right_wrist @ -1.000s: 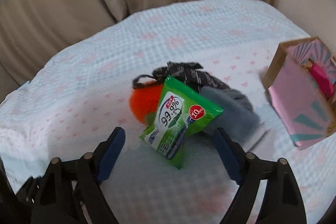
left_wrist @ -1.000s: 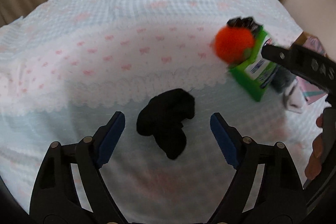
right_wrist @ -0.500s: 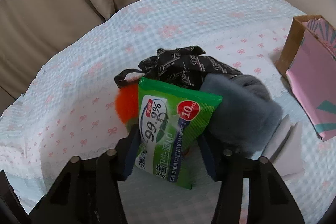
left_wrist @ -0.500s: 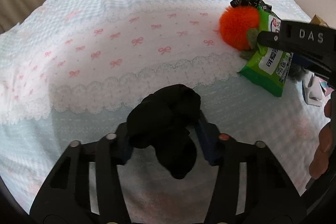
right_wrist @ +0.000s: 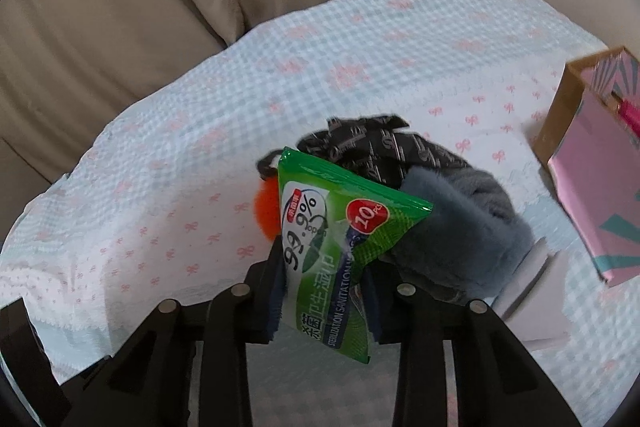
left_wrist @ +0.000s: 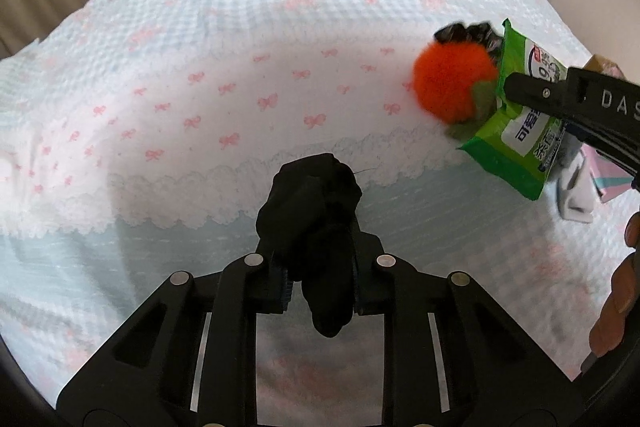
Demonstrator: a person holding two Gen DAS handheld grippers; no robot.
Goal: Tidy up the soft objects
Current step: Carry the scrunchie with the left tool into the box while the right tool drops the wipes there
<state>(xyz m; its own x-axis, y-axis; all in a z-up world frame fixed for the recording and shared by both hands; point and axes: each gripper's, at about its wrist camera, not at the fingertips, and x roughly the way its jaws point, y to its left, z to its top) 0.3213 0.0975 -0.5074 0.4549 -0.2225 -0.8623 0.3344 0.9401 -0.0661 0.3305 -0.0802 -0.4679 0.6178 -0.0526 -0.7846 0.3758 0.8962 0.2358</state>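
1. Two grips are on at once. The left gripper (left_wrist: 320, 291) pinches a bunched black sock (left_wrist: 316, 227); its jaws have just been closing and the pads now press the cloth from both sides.
2. The sock sits at the near centre of the checked bedspread (left_wrist: 200, 39), just on the near side of its lace band. Its long axis runs near to far along the fingers: a rounded bulk at the far end, a narrow tail hanging toward the camera.
3. The right gripper (right_wrist: 322, 301) clamps a green wipes packet (right_wrist: 336, 259); its jaws have just been closing and the packet is squeezed between the pads.
4. The packet stands tilted, long axis near to far, top edge far, bottom corner below the jaws. It leans against the pile: orange pompom (right_wrist: 266, 215) left, grey fleece item (right_wrist: 468, 239) right, black printed pouch (right_wrist: 372, 151) beyond.
5. A pink box (right_wrist: 592, 187) stands well to the right, nearer the right gripper, and seems the likely bin.
6. Judgement: lifting straight up comes next; the packet may drag the pompom along.
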